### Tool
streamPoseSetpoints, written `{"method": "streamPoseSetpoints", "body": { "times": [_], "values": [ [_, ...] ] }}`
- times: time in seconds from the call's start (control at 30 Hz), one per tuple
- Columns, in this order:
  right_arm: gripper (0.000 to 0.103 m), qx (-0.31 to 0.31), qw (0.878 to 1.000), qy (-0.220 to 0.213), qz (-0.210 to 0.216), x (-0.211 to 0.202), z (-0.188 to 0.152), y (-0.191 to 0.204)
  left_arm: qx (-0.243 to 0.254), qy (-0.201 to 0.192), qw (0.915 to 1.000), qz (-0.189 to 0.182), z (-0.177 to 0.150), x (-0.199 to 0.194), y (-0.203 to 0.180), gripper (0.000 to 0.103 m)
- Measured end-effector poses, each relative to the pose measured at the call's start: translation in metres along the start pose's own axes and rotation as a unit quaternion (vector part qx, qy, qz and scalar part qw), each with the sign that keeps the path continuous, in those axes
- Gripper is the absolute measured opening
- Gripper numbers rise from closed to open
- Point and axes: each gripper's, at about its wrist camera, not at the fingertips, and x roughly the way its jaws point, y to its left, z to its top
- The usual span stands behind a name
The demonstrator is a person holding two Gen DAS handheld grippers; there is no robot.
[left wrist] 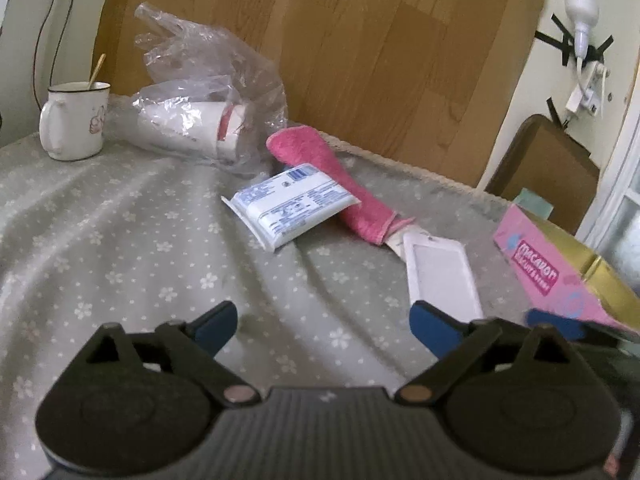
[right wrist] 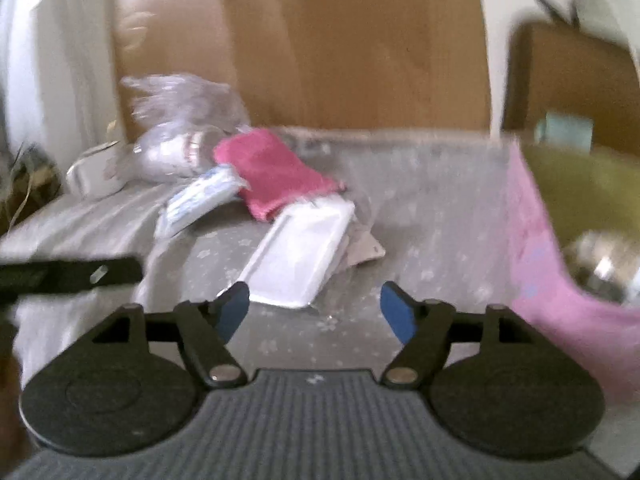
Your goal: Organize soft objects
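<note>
A pink towel lies on the grey flowered tablecloth, with a white-and-blue tissue pack leaning on it. A flat white packet lies at the towel's near end. A clear plastic bag holding a white roll sits behind. My left gripper is open and empty, short of these things. In the blurred right wrist view the towel, tissue pack and white packet show too. My right gripper is open and empty just before the white packet.
A white mug with a stick stands at the back left. A pink macaron box with a gold inside stands open at the right; it also shows in the right wrist view. A wooden board stands behind the table.
</note>
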Motion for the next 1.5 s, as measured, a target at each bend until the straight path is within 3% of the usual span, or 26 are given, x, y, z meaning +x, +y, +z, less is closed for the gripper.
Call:
{"method": "streamPoseSetpoints", "body": {
  "times": [0.07, 0.1, 0.13, 0.3, 0.5, 0.6, 0.63, 0.67, 0.77, 0.87, 1.03, 1.5],
  "values": [
    [0.071, 0.054, 0.998, 0.026, 0.01, 0.015, -0.002, -0.006, -0.002, -0.001, 1.0, -0.009, 0.0, 0.0, -0.001, 0.097],
    [0.047, 0.065, 0.998, 0.018, 0.019, 0.015, -0.003, -0.005, -0.002, -0.002, 0.9999, -0.013, -0.001, -0.001, -0.003, 0.097],
    [0.034, 0.073, 0.996, 0.03, 0.041, 0.017, -0.004, -0.003, -0.001, -0.003, 0.9998, -0.017, -0.001, -0.002, -0.003, 0.098],
    [0.022, 0.062, 0.996, 0.022, 0.057, 0.005, -0.017, 0.007, -0.005, -0.006, 0.9996, -0.027, -0.003, 0.0, -0.001, 0.098],
    [0.022, 0.066, 0.992, 0.025, 0.108, -0.044, -0.05, -0.007, -0.014, -0.008, 0.9996, -0.025, -0.003, -0.001, 0.002, 0.101],
    [0.022, 0.04, 0.983, 0.042, 0.174, -0.072, -0.066, -0.02, -0.013, -0.006, 0.9996, -0.023, -0.004, -0.001, 0.001, 0.101],
    [0.022, 0.028, 0.983, 0.041, 0.178, -0.078, -0.07, -0.023, -0.013, -0.006, 0.9997, -0.021, -0.004, -0.002, 0.001, 0.101],
    [0.023, 0.015, 0.985, 0.034, 0.168, -0.086, -0.075, -0.029, -0.013, -0.005, 0.9997, -0.02, -0.004, -0.002, 0.001, 0.101],
    [0.049, 0.054, 0.995, 0.007, 0.089, -0.095, -0.077, -0.056, -0.015, -0.003, 0.9997, -0.017, -0.005, -0.002, 0.001, 0.101],
    [0.048, 0.106, 0.993, -0.012, 0.057, -0.095, -0.072, -0.074, -0.016, 0.0, 0.9998, -0.012, -0.005, -0.001, 0.001, 0.101],
    [0.049, 0.074, 0.996, -0.011, 0.047, -0.087, -0.073, -0.057, -0.016, 0.002, 0.9999, -0.006, -0.005, -0.001, 0.001, 0.102],
    [0.052, 0.118, 0.99, -0.019, 0.074, -0.098, -0.082, -0.079, -0.016, 0.008, 0.9998, -0.009, -0.004, 0.002, 0.002, 0.102]
  ]
}}
